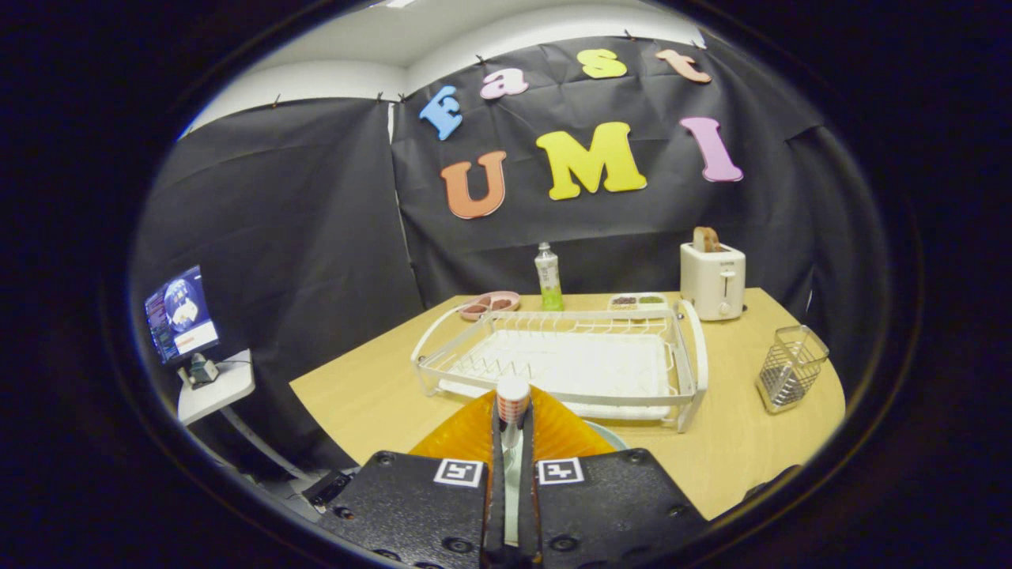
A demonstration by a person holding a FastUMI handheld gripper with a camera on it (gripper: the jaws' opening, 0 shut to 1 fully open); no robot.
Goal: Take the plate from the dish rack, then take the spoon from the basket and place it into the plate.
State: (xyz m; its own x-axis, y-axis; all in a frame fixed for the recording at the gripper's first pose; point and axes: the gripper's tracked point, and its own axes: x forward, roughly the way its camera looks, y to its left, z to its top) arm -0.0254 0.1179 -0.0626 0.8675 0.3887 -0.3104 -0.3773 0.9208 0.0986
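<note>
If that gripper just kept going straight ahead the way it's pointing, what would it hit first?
Probably the near rail of the white dish rack. The gripper is shut on a spoon over the orange plate, and the rack sits just beyond, though depth is unclear.

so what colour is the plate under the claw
Translucent orange plate, best seen in the gripper view, lying just beneath the claw, whose fingers are shut on the spoon.

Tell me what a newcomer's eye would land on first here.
First, the claw in the foreground, its fingers shut on a spoon whose handle end sticks up between them, above an orange plate on the wooden table. Just beyond them sits the white dish rack, empty, with a wire basket to its right and a toaster behind.
</note>
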